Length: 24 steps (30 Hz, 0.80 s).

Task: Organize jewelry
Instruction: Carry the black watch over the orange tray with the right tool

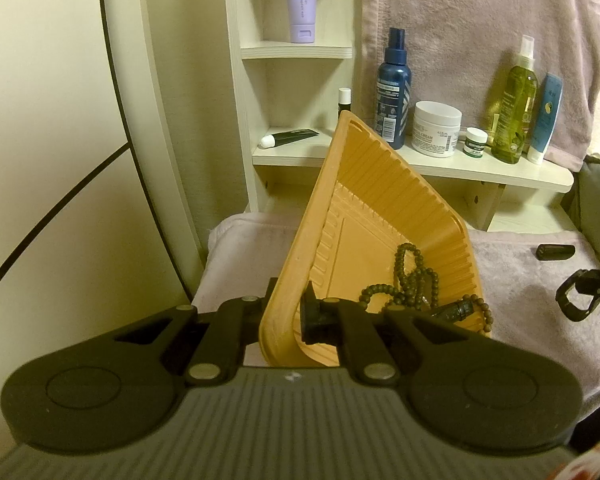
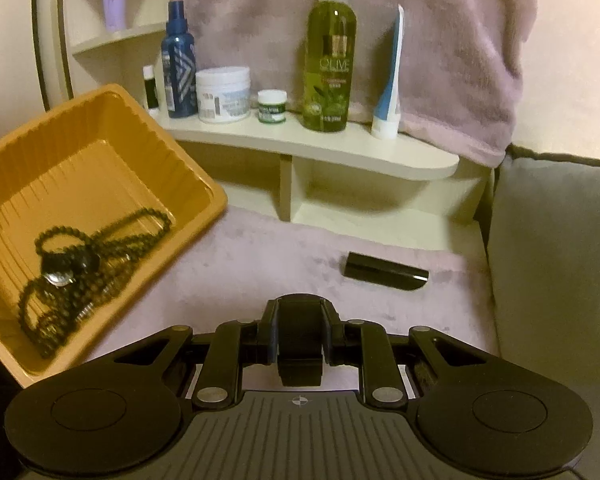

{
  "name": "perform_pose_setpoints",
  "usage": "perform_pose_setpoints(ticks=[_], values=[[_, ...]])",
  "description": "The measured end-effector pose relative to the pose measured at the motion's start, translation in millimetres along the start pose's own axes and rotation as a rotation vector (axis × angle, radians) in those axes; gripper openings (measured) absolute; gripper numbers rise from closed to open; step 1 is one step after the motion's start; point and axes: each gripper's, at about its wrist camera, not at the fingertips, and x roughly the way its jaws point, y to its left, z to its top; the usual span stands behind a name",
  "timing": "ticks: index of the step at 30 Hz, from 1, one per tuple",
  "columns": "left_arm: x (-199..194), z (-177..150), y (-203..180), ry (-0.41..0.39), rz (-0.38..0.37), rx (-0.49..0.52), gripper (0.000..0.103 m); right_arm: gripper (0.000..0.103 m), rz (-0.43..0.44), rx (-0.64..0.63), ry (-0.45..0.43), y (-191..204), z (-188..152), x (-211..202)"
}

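Note:
My left gripper [image 1: 290,312] is shut on the near wall of an orange plastic tray [image 1: 380,184], which it holds tilted up off the pink towel. Dark beaded necklaces [image 1: 412,276] lie tangled in the tray's low corner. In the right wrist view the tray [image 2: 100,128] is at the left, with the beads [image 2: 100,248] and a round silver piece in it. My right gripper [image 2: 300,320] is shut on a black band-like piece [image 2: 300,344] above the towel, to the right of the tray. A black loop [image 1: 572,296] hangs from the right gripper at the right edge of the left wrist view.
A small black bar [image 2: 384,270] lies on the pink towel [image 2: 280,264] ahead of the right gripper. Behind is a cream shelf [image 2: 340,148] with a blue spray bottle, white jars, a green bottle [image 2: 332,60] and a tube. A grey cushion [image 2: 560,240] borders the right.

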Motion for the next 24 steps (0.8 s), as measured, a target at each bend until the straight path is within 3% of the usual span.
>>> perform_pose_setpoints(ticks=[13,24], values=[[0,0,1,0.000,-0.003,-0.003,0.007,0.021,0.135,-0.013,-0.073,37,39,-5],[1,-2,2,0.000,-0.003,-0.007,0.007,0.021,0.468,-0.027,-0.061,107,66,10]])
